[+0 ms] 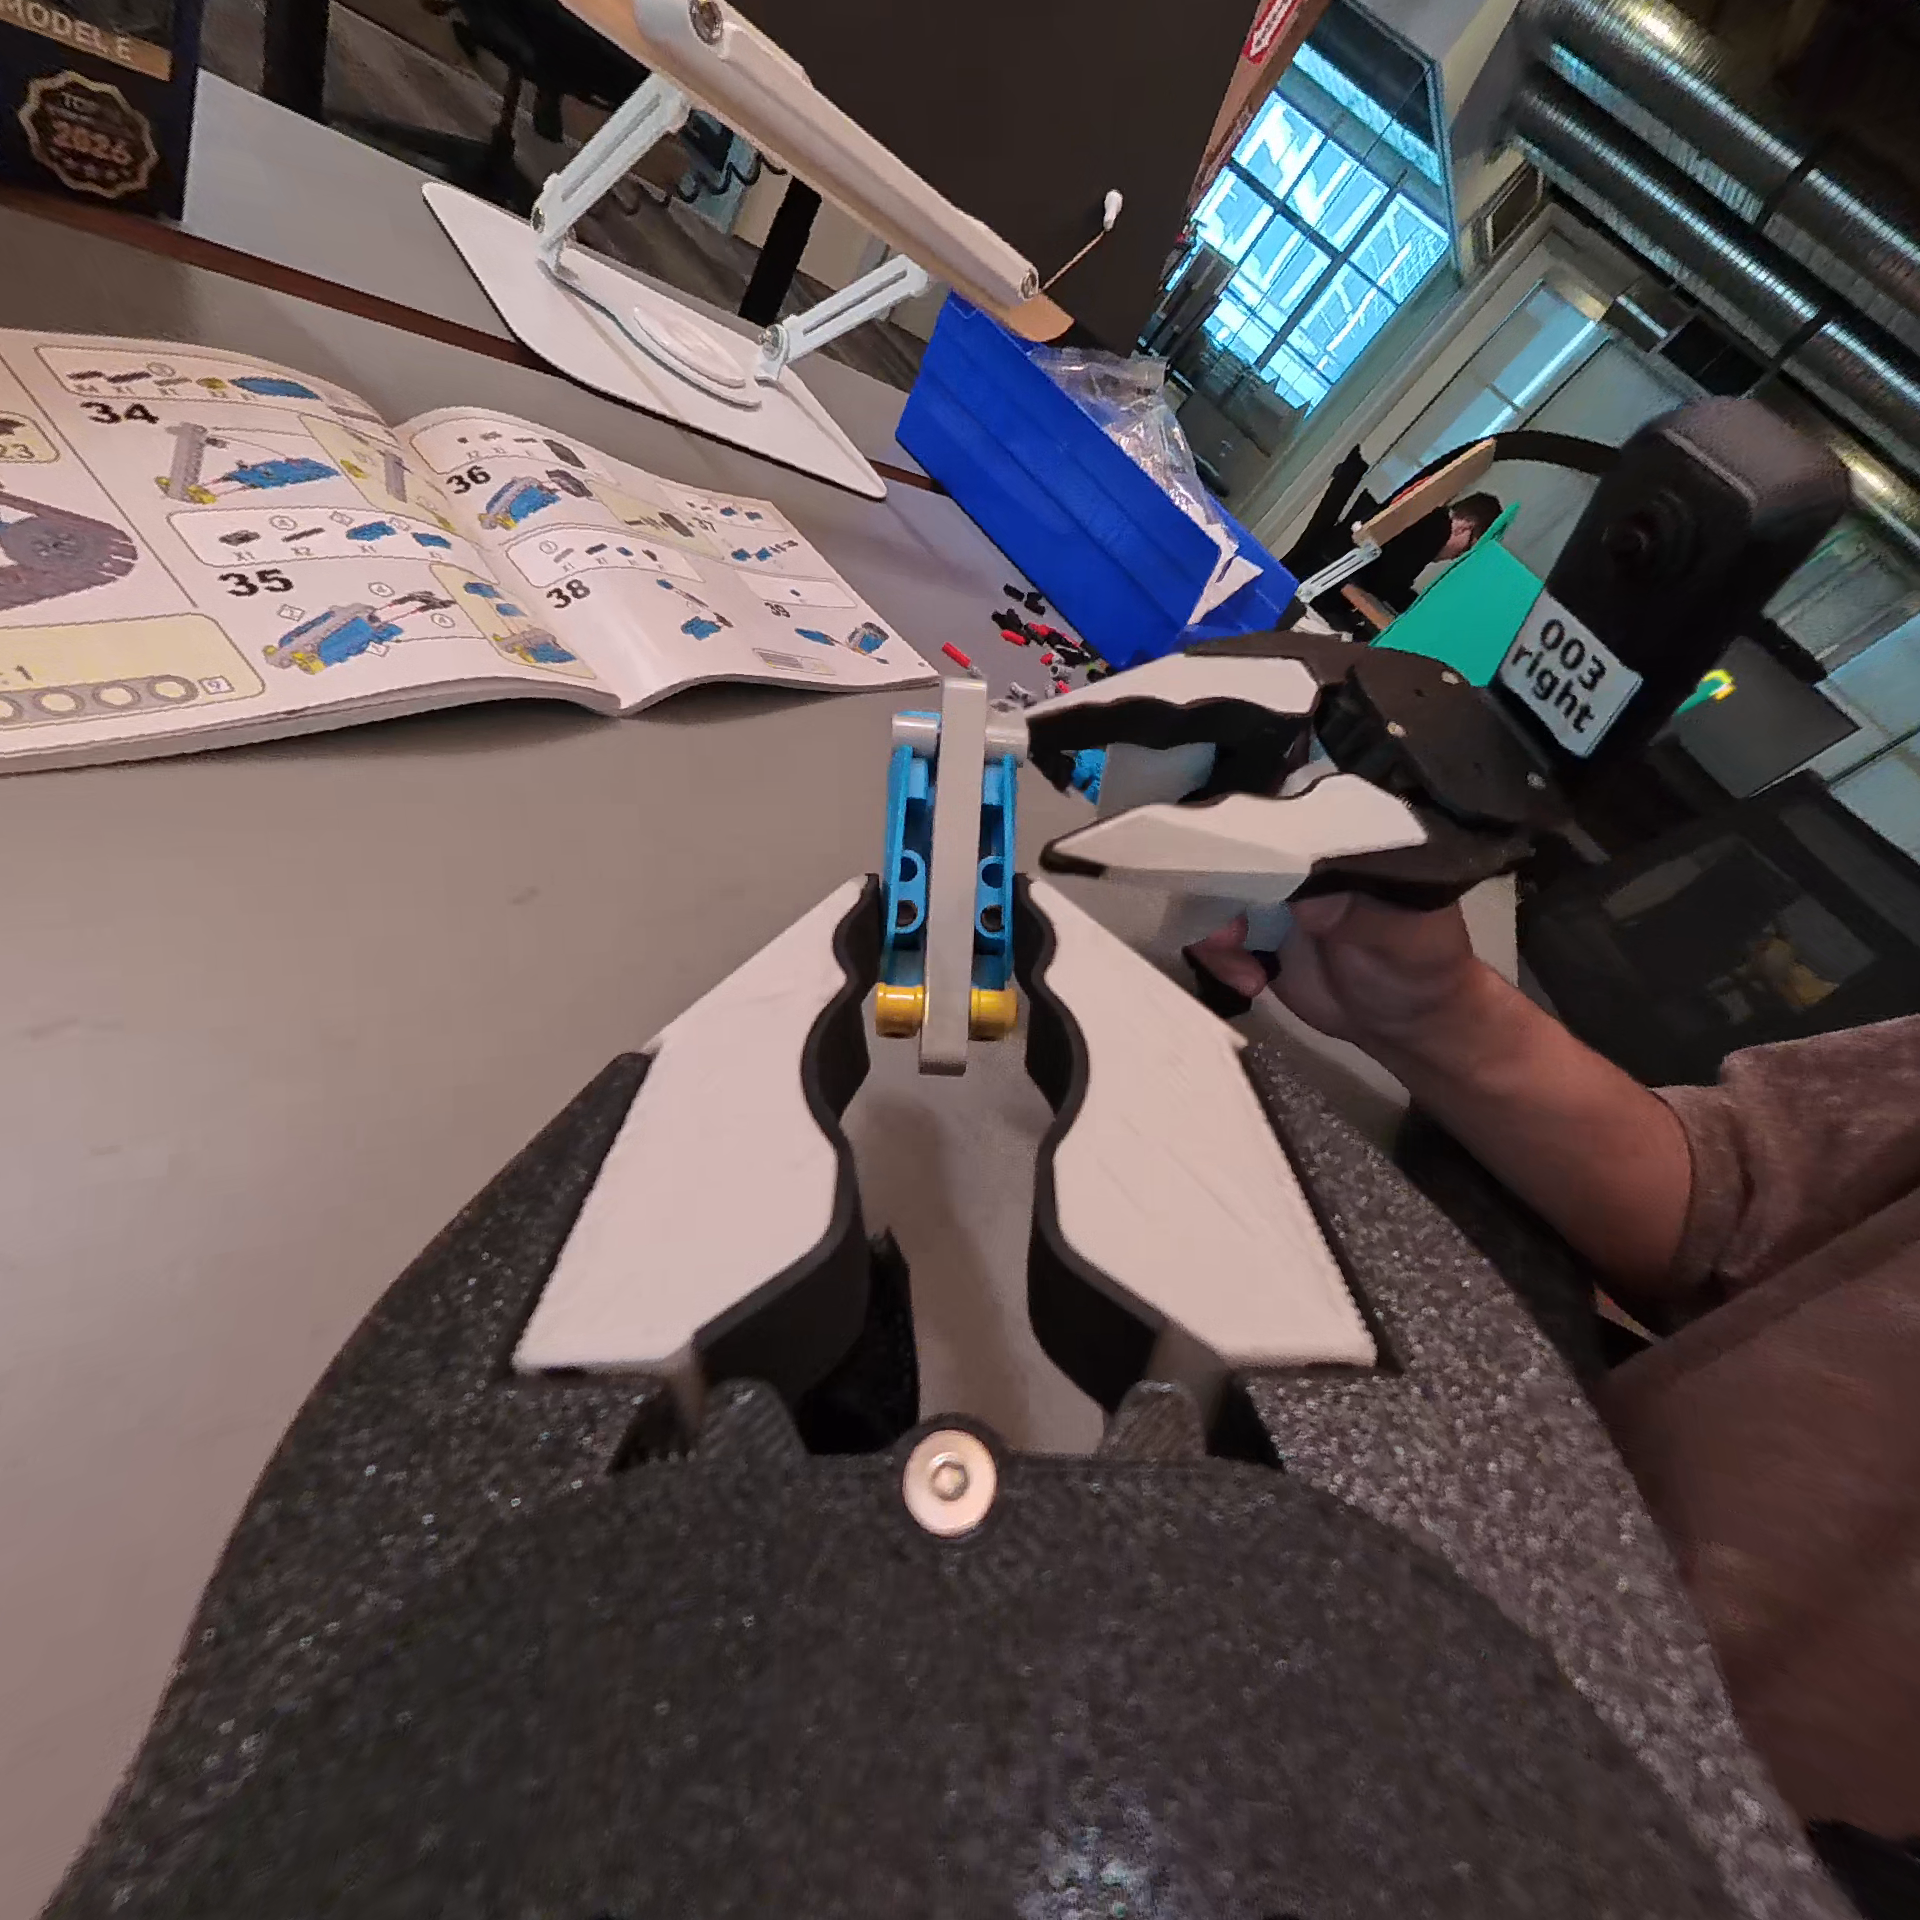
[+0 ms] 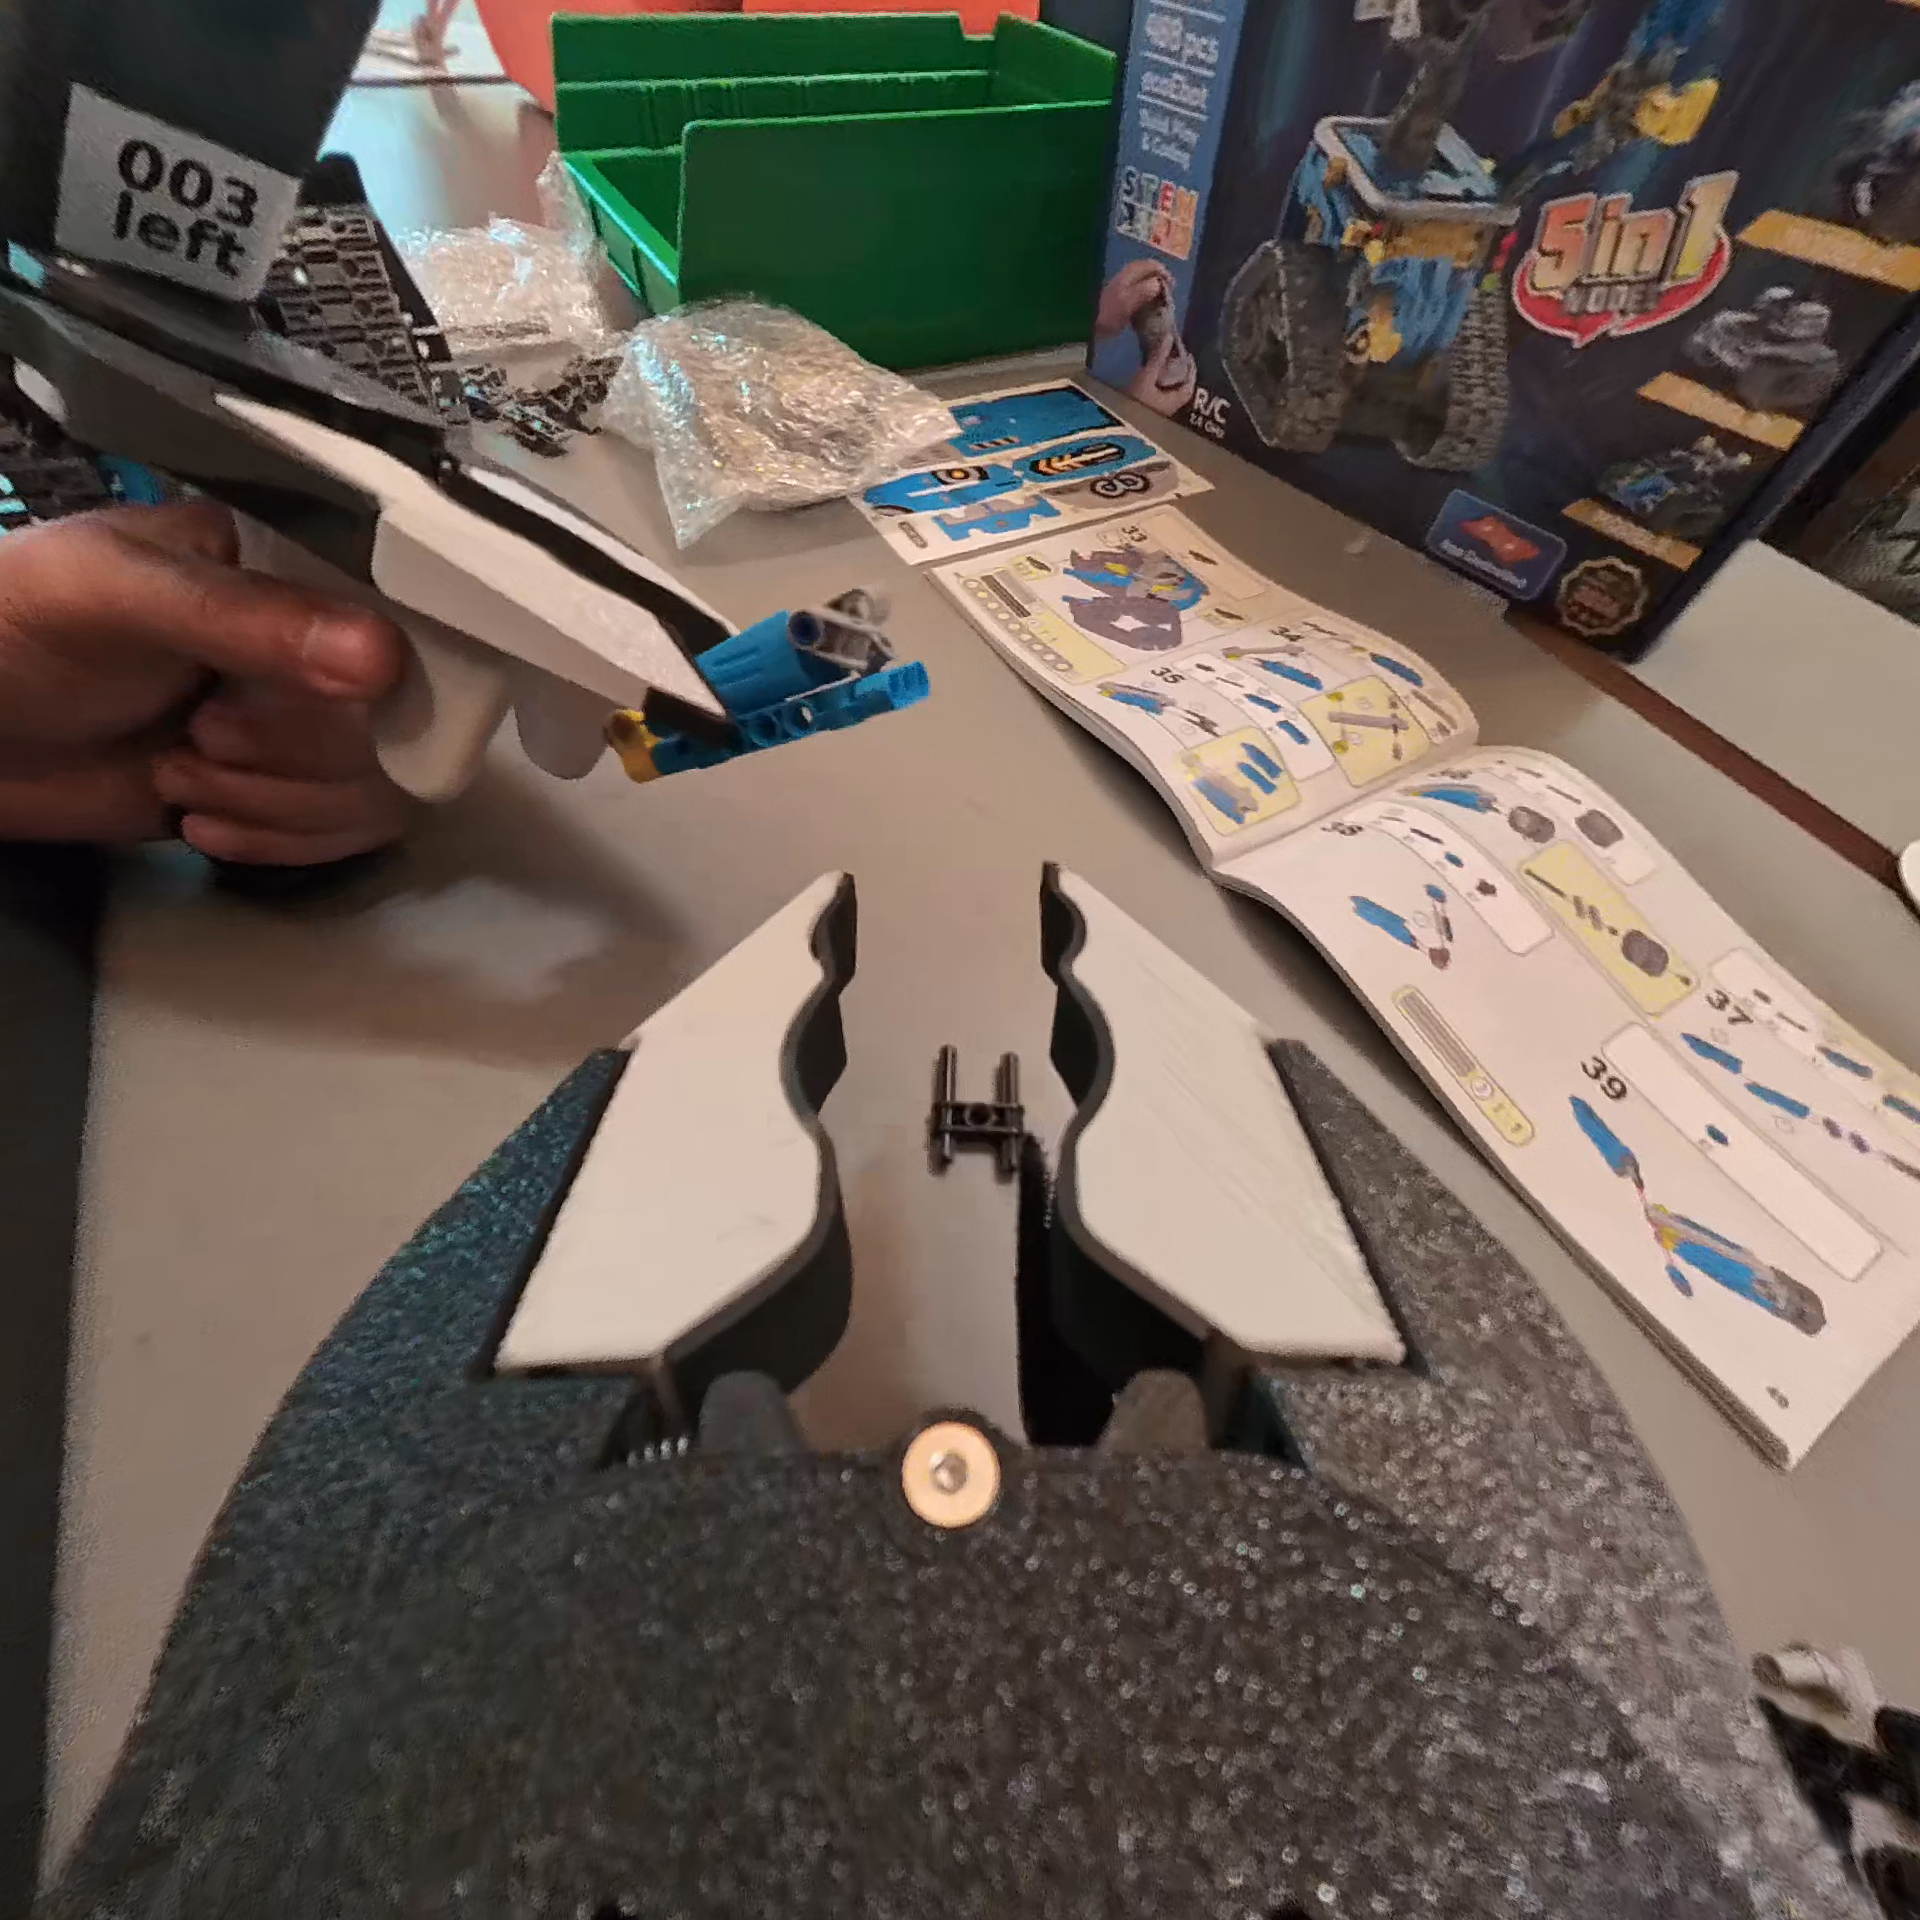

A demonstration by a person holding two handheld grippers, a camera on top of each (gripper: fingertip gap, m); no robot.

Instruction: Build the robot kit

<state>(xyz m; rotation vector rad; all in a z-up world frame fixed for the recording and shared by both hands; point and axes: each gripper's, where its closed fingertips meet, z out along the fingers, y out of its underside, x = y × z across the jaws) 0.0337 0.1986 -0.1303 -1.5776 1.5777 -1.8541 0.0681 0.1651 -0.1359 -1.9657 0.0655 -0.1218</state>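
My left gripper (image 1: 945,896) is shut on a small brick assembly (image 1: 943,831) of blue beams, a grey beam and yellow pins, held above the grey table (image 1: 416,987). My right gripper (image 1: 1041,795) comes in from the right, open, its upper fingertip close to the grey top of the assembly. In the right wrist view my right gripper (image 2: 948,891) is open and empty. A small black connector piece (image 2: 975,1117) lies on the table between its fingers. The left gripper (image 2: 707,675) holds the assembly (image 2: 800,681) at upper left.
An open instruction booklet (image 2: 1403,883) lies to the right, with a sticker sheet (image 2: 1029,468), clear plastic bags (image 2: 758,405), a green bin (image 2: 831,177) and a toy box (image 2: 1507,291) behind. A blue bin (image 1: 1060,488), loose small parts (image 1: 1039,634) and a white stand (image 1: 665,312) sit beyond. The grippers' ends are close to 6 cm from one another.
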